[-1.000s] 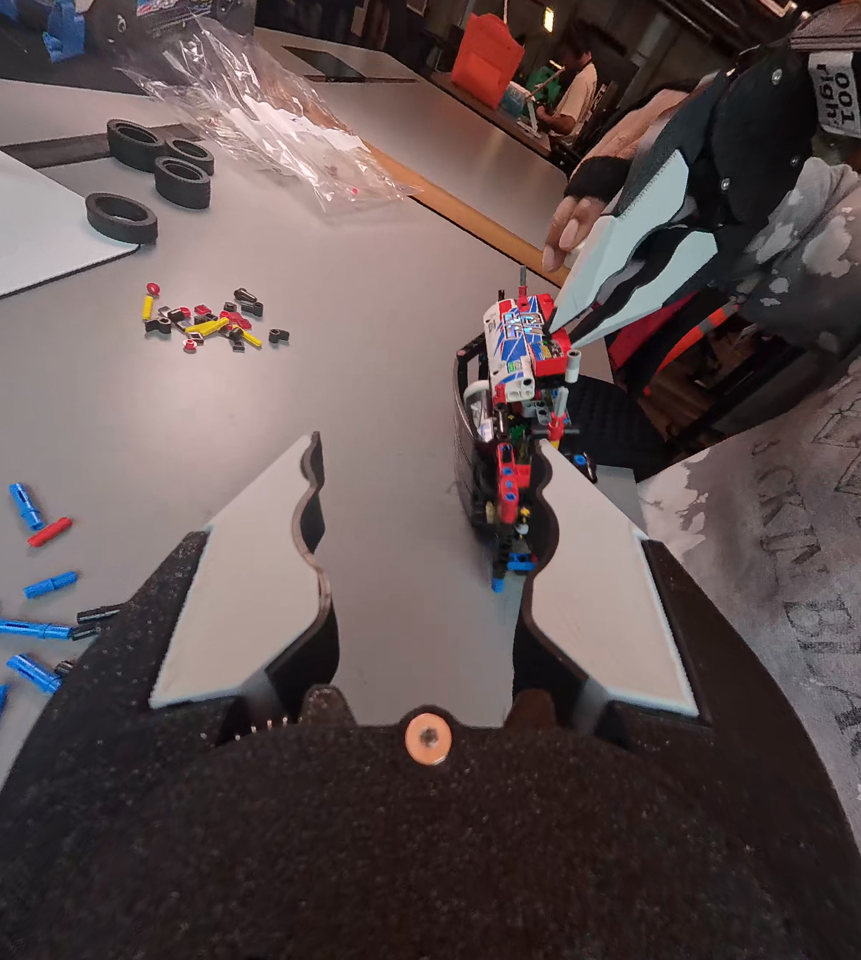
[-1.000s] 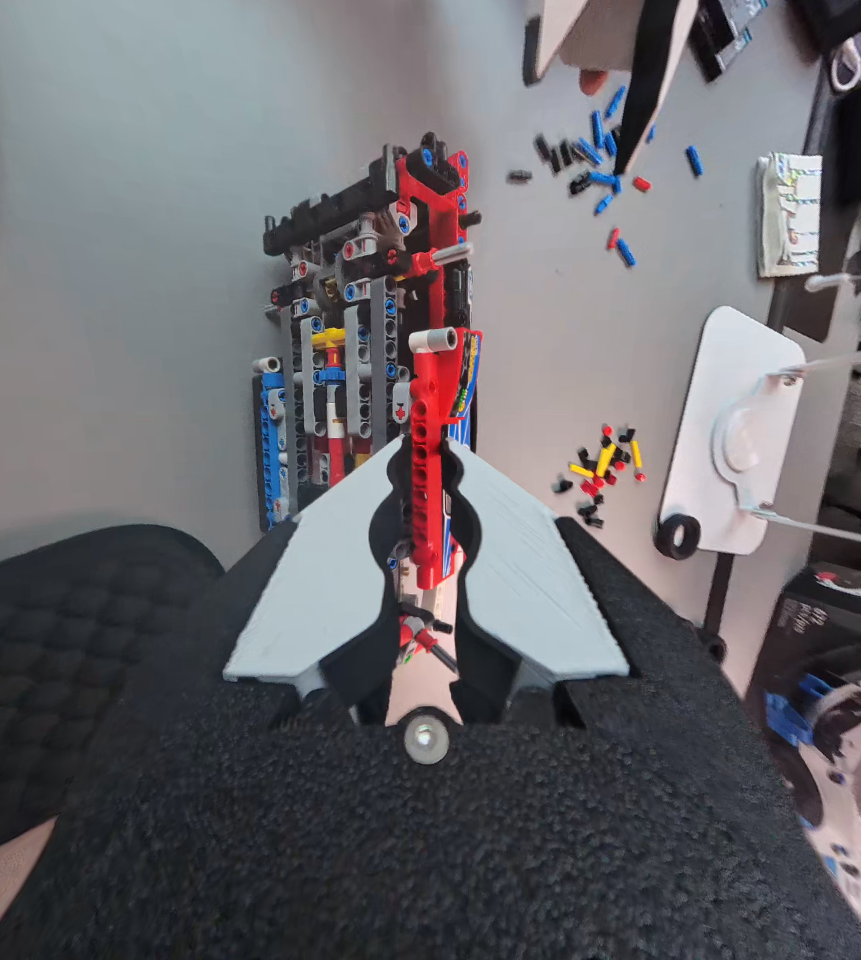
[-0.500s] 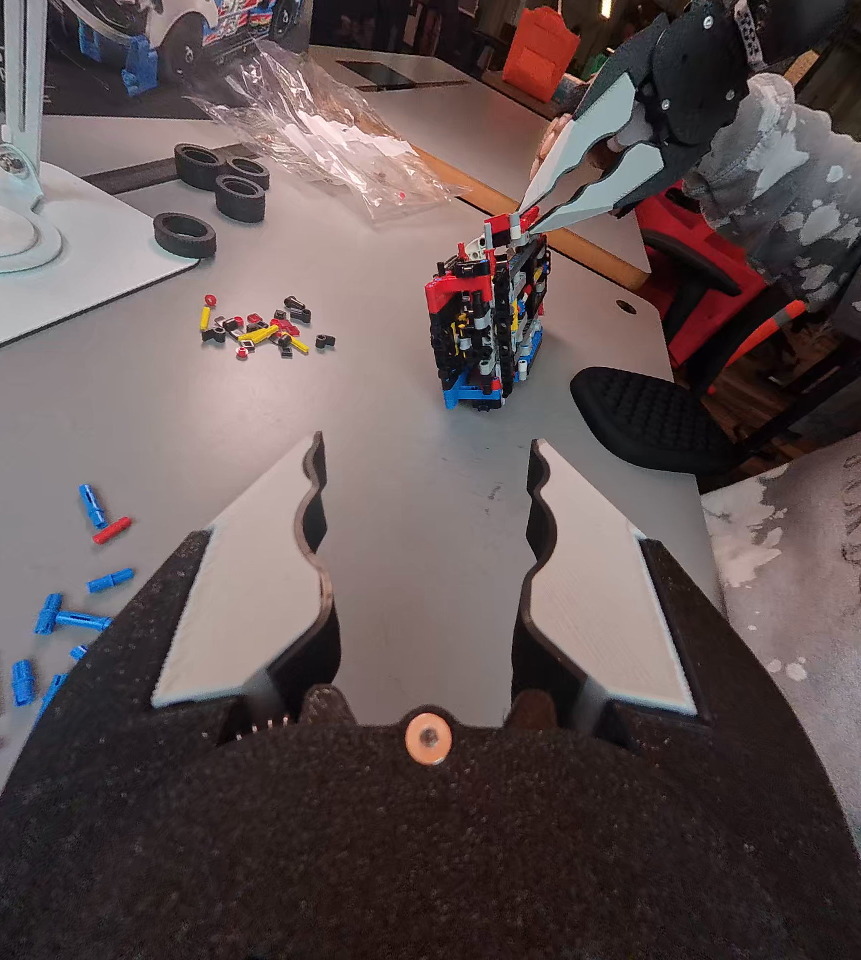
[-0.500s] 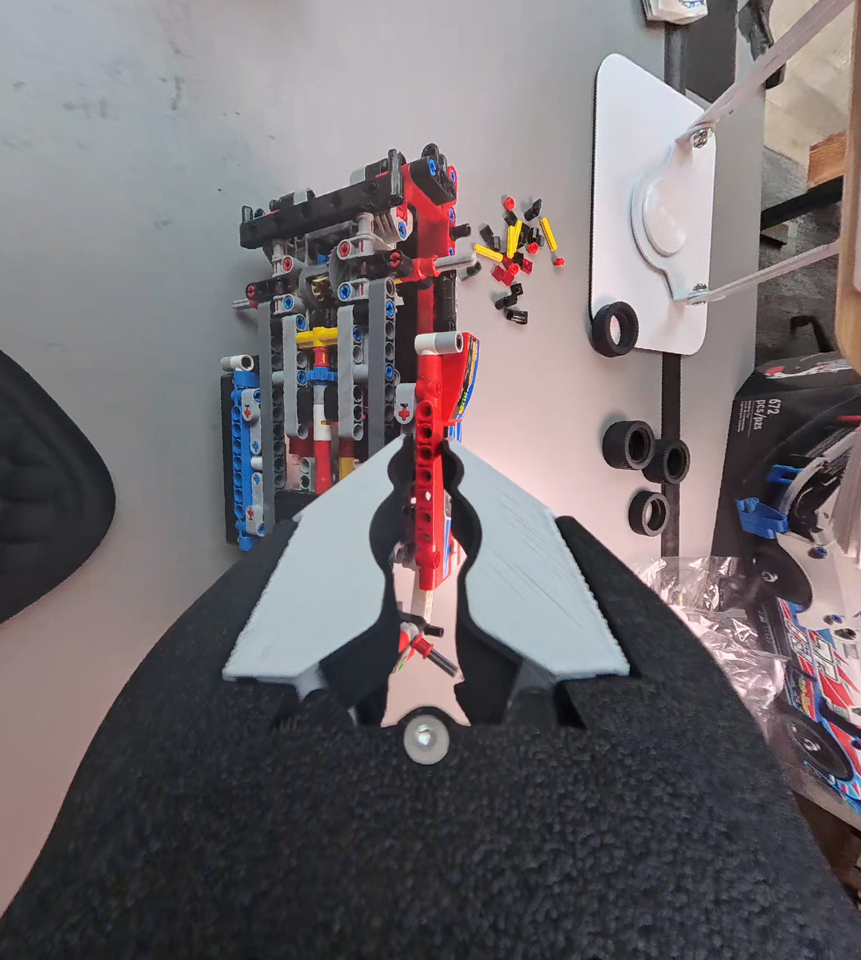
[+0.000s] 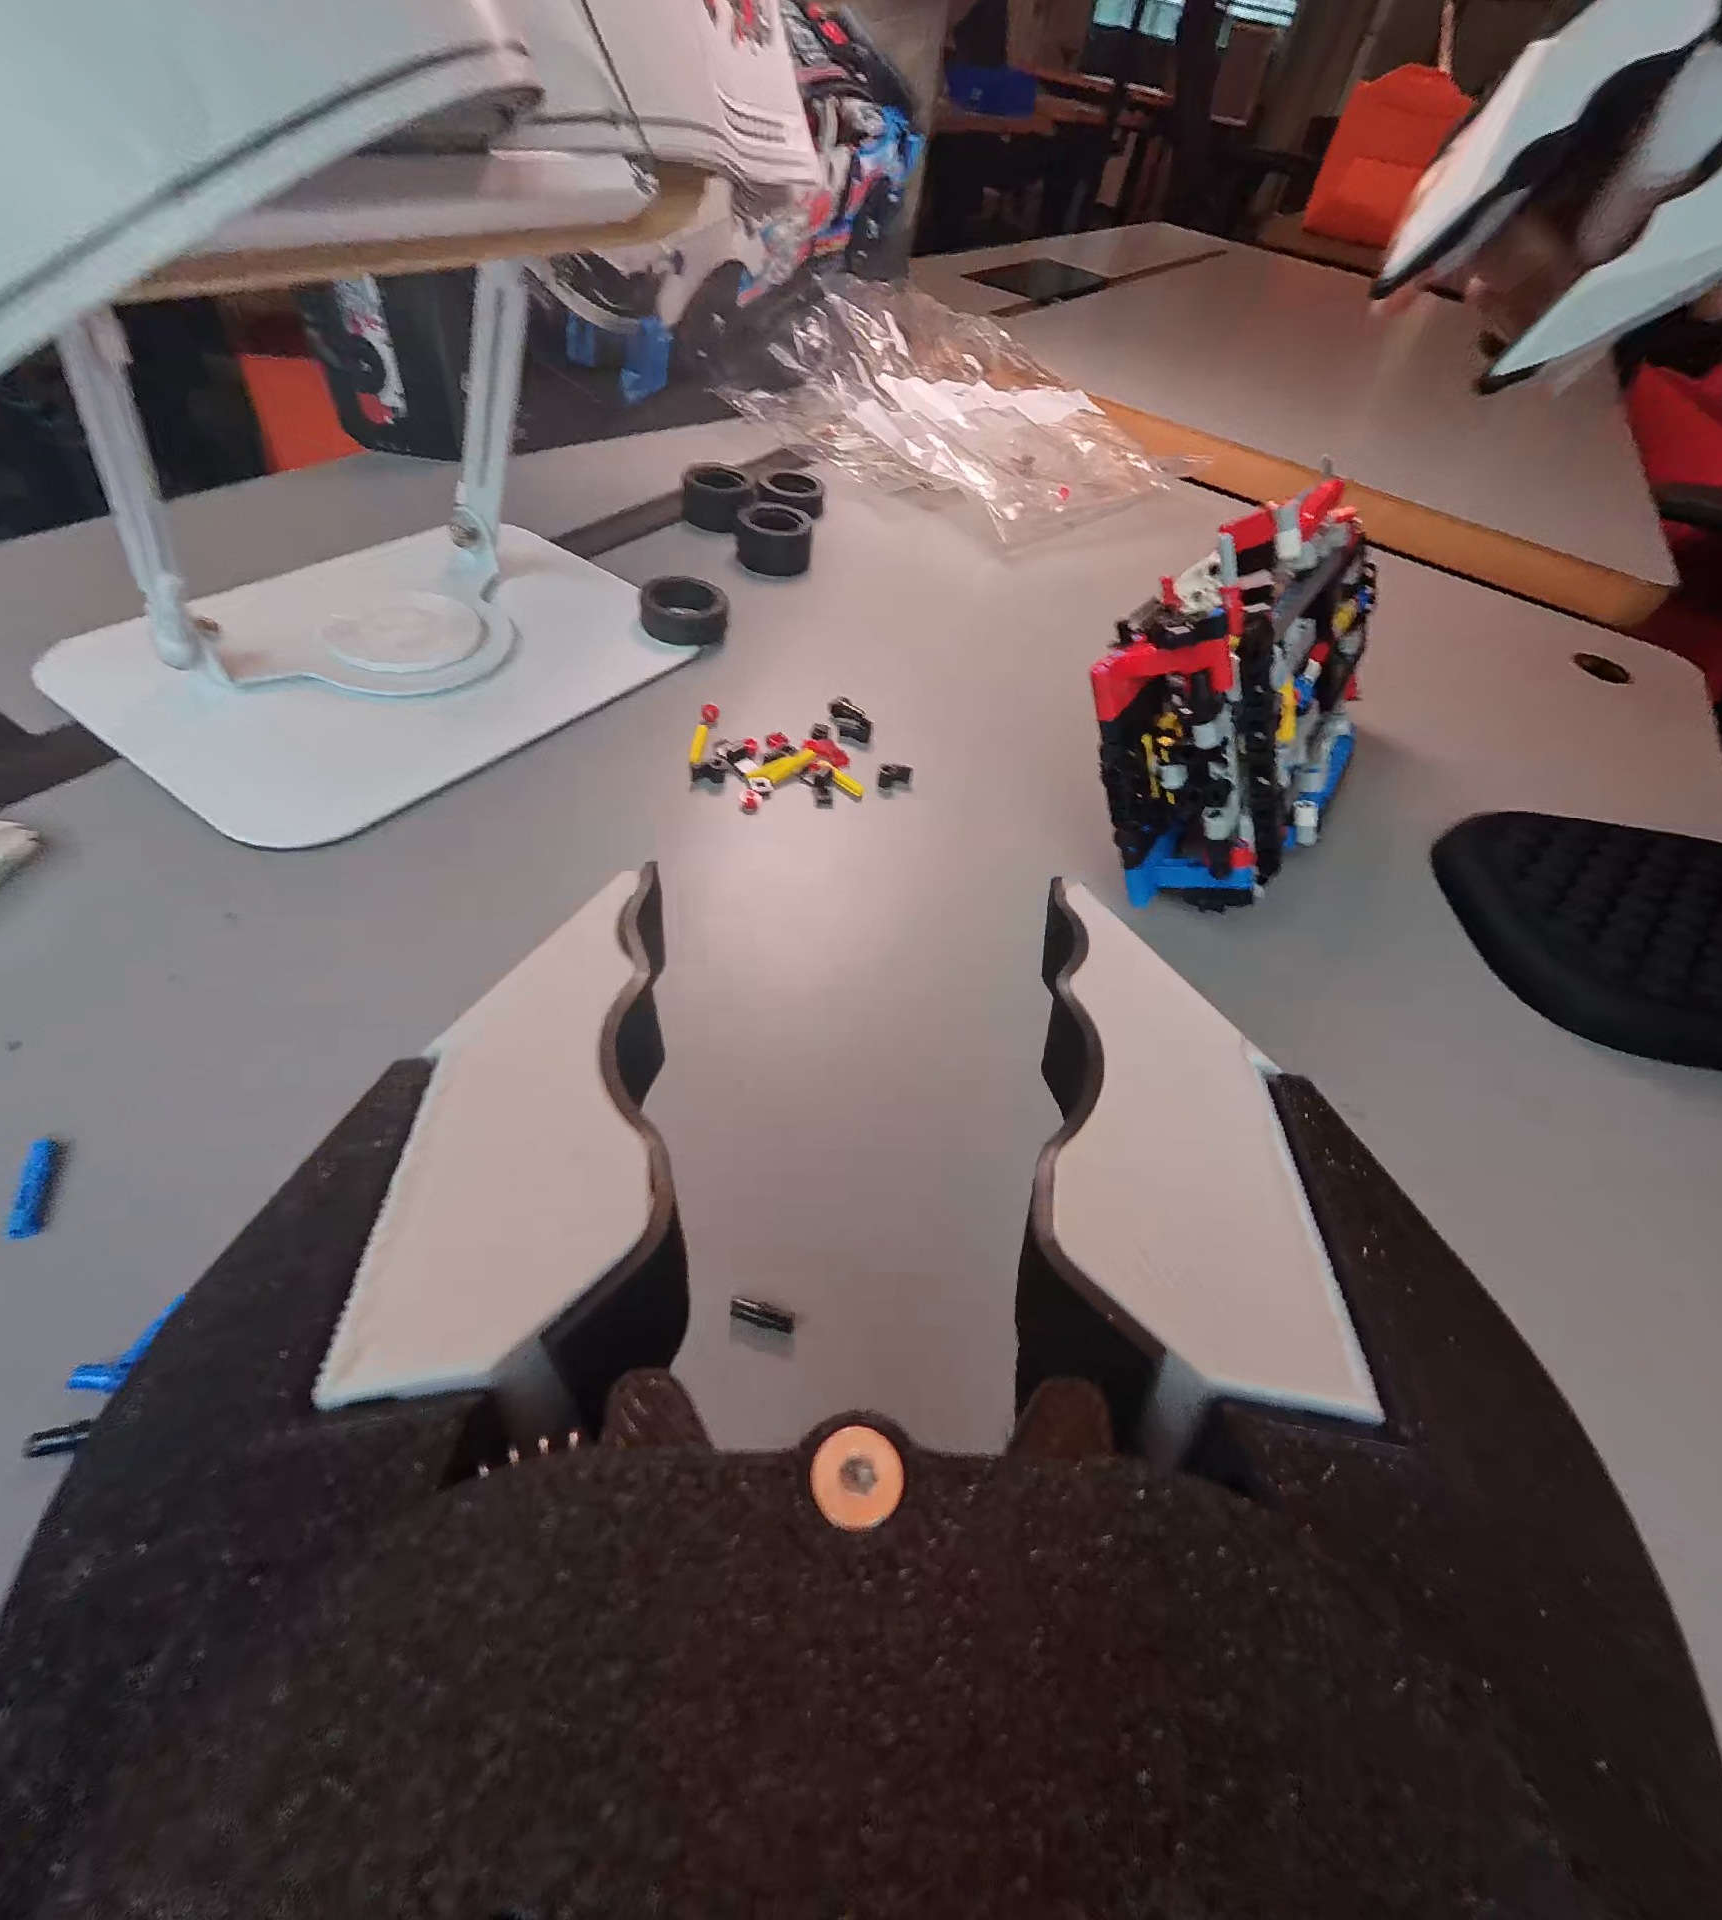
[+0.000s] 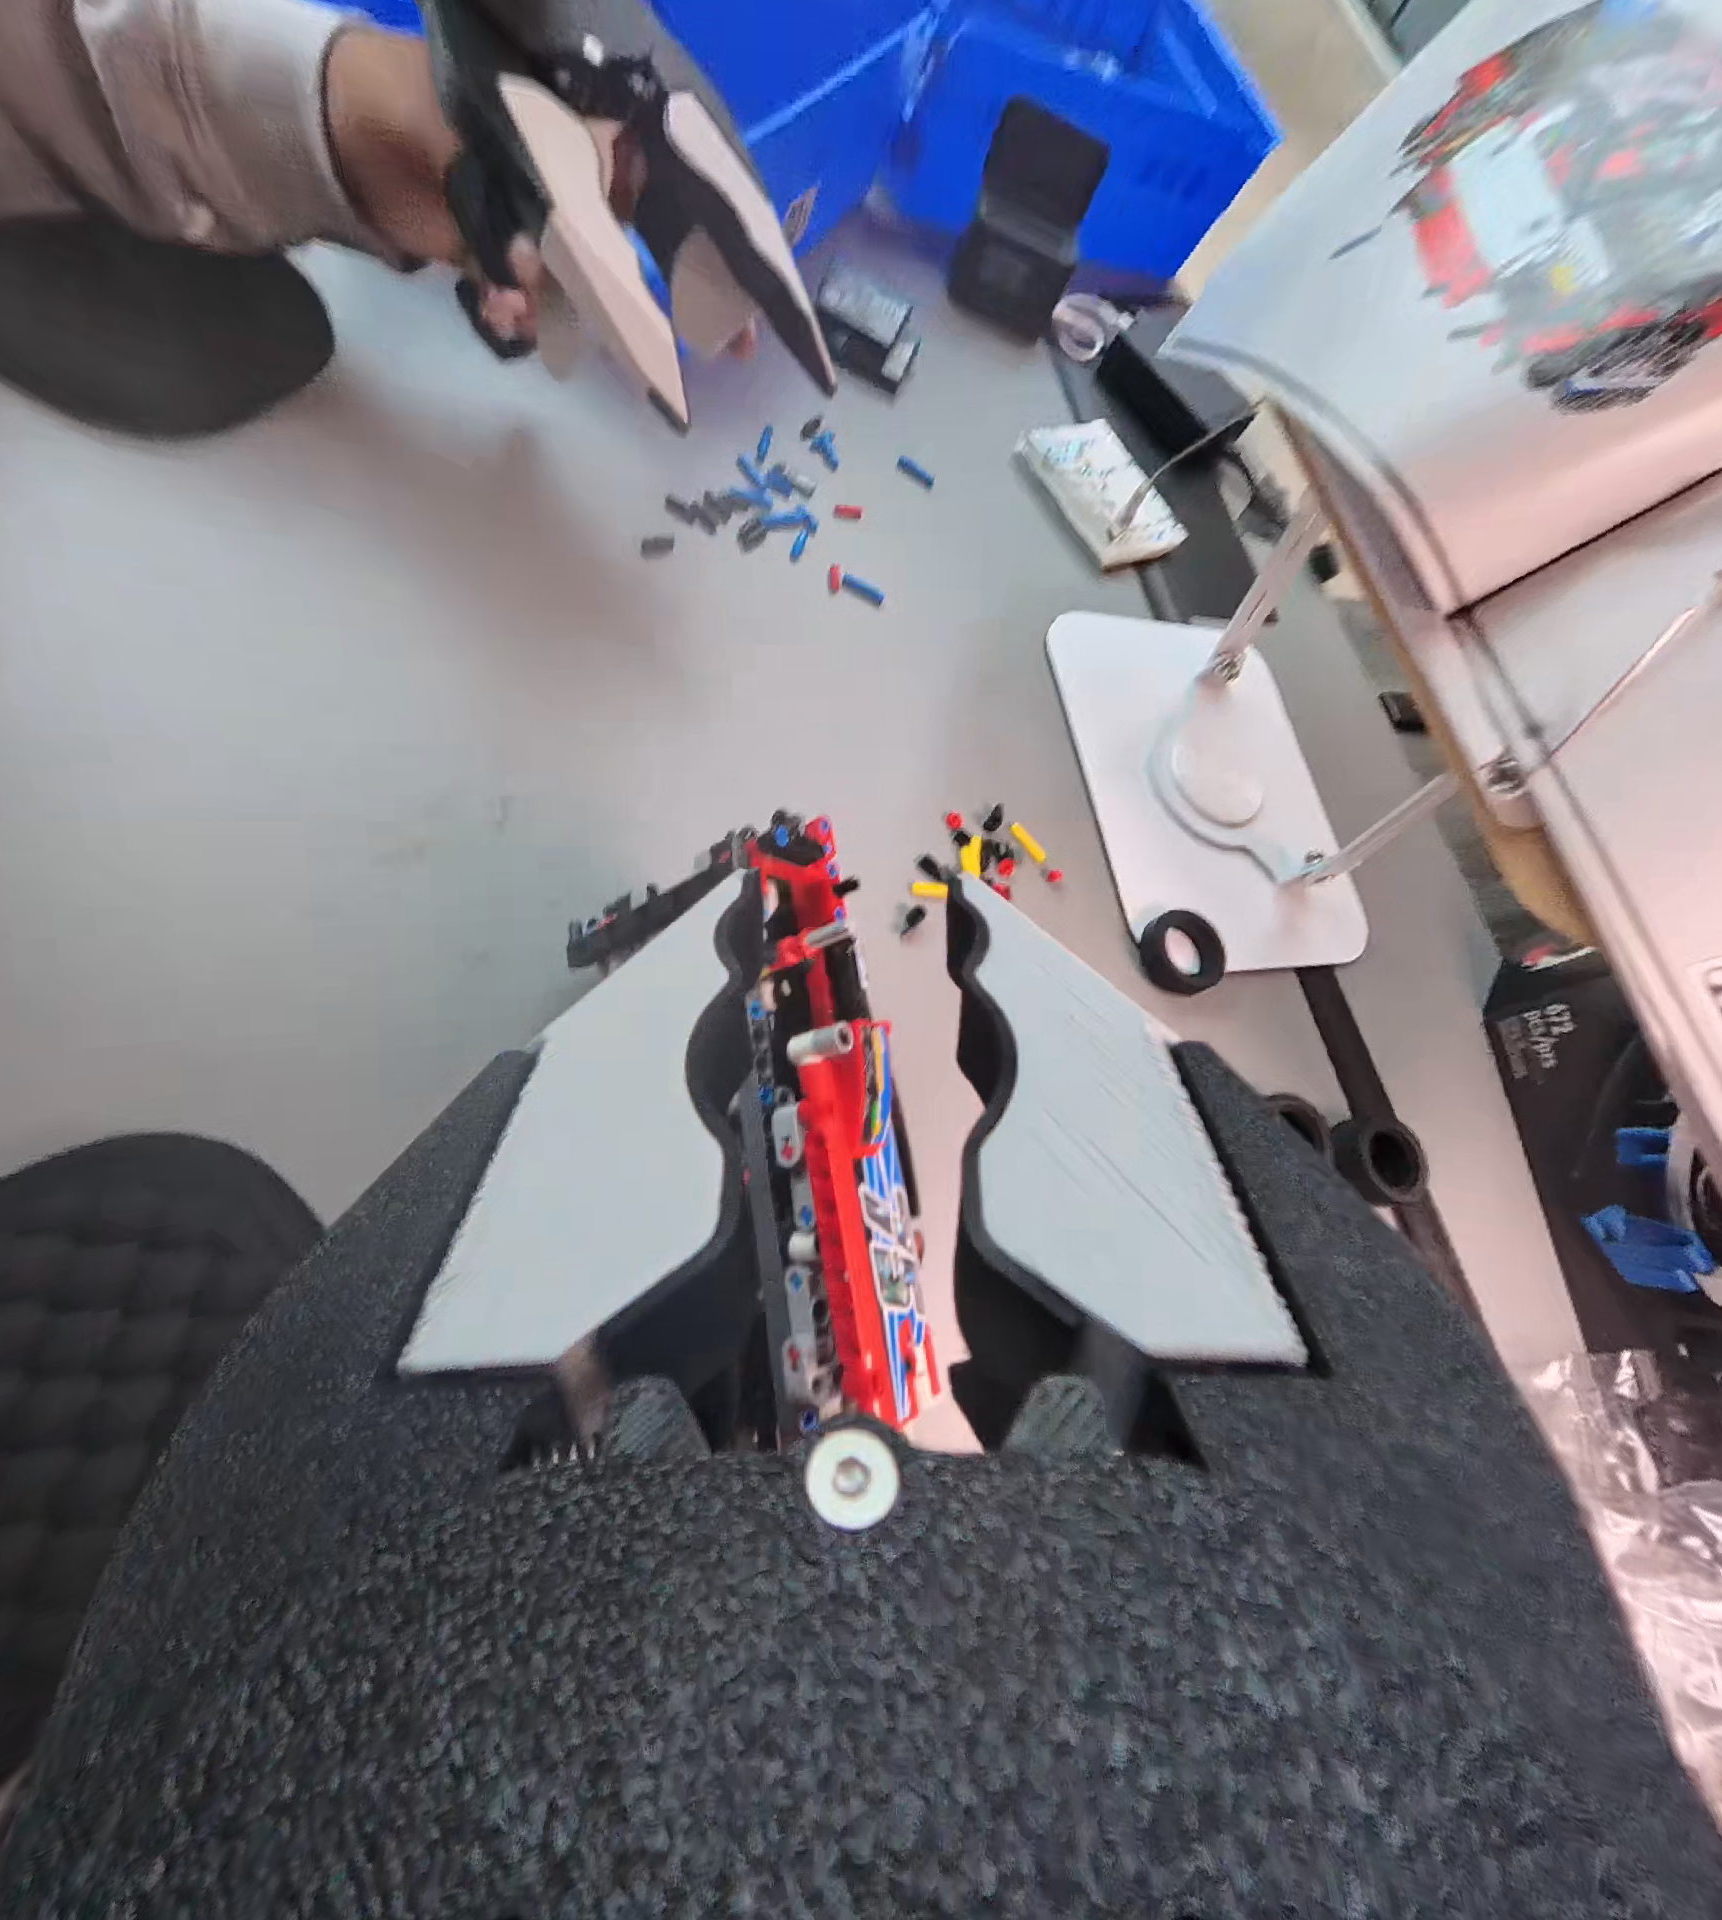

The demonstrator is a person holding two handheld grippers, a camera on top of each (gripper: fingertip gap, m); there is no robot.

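The left gripper (image 5: 852,914) hangs spread and empty above the grey table (image 5: 213,1018), with one small black pin (image 5: 761,1314) lying under the gap between its fingers and the brick model (image 5: 1241,717) standing on edge ahead to its right. The right gripper (image 6: 852,894) is spread too, raised above the model (image 6: 836,1143), which sits in its gap apparently untouched. Balanced on a narrow edge, the model could topple if either finger clips it, scattering the loose pieces (image 5: 784,758) nearby.
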